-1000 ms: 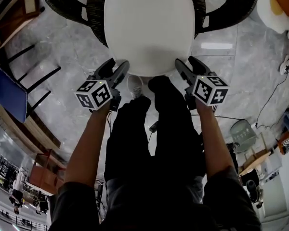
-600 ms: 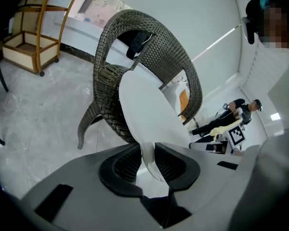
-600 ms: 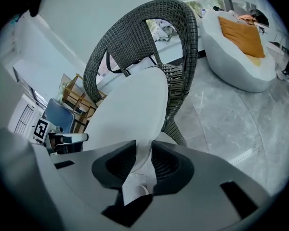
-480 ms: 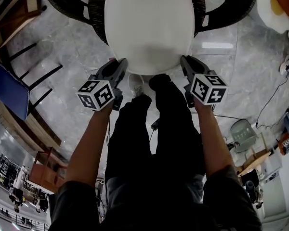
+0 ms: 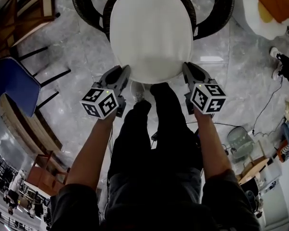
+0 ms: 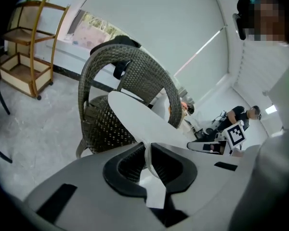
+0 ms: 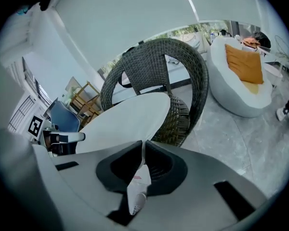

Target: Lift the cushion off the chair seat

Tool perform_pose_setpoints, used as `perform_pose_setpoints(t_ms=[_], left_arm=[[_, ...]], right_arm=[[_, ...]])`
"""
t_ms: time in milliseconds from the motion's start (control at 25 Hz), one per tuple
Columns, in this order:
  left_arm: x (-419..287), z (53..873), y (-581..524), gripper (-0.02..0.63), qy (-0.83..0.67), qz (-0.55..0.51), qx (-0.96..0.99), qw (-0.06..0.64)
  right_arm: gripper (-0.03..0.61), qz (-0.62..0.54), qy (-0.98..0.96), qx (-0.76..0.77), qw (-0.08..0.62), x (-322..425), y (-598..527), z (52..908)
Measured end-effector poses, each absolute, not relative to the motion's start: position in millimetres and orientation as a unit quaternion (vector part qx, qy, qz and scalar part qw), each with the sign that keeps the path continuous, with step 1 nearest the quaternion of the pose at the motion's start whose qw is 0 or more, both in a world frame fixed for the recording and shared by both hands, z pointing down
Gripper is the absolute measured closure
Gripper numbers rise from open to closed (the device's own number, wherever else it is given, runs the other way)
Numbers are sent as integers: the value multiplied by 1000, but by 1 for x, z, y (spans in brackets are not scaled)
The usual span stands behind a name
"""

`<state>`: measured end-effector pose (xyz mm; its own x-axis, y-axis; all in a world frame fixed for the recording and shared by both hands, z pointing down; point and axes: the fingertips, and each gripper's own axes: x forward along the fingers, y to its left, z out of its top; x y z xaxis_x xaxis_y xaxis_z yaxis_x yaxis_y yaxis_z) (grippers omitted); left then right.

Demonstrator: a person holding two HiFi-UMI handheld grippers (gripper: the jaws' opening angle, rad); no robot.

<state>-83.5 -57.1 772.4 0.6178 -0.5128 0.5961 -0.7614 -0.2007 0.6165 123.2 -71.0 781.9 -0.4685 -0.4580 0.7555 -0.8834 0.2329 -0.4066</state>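
A white oval cushion (image 5: 151, 32) lies over the seat of a dark wicker chair (image 5: 86, 8), its near edge raised. My left gripper (image 5: 121, 71) pinches the cushion's near-left edge, and its jaws are still closing with the white fabric between them. My right gripper (image 5: 189, 67) pinches the near-right edge the same way, jaws closing on fabric. In the left gripper view the cushion (image 6: 135, 114) slants up from the left gripper (image 6: 147, 148) in front of the chair back (image 6: 130, 66). In the right gripper view a fold of cushion (image 7: 125, 117) sits in the right gripper (image 7: 143, 148).
The person's legs in black trousers (image 5: 154, 129) stand just before the chair. A blue chair (image 5: 9, 85) and a wooden shelf (image 5: 24, 8) are at the left. A white pouf with an orange pillow (image 5: 274, 4) sits at the right, and a cable (image 5: 269, 100) runs over the marble floor.
Both grippers went from open beside the cushion's near edge to pinched on it. Both have risen, and the cushion's front edge has come up with them.
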Motion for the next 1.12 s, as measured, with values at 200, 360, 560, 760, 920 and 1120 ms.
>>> perform_pose_setpoints(t_ms=[200,360,560,760,920,1120], left_arm=[[-85,702,-70,569,-425,111,784,438],[-90,641,-87,569,-434,93,803,397],[-97,558,-96,570,-443,72,822,351],[-108,471,-115,569,-456,55,839,293],[-114,393,-123,571,-460,34,854,242],[-120,304,-130,571,-467,15,867,175]], right_arm=[[549,395,-763,460,225,122,-85,714],[549,365,-779,471,196,117,-103,655],[549,329,-796,482,160,110,-113,574],[549,272,-824,483,120,99,-135,480],[551,231,-840,484,83,94,-145,402],[551,185,-853,487,35,89,-152,317]])
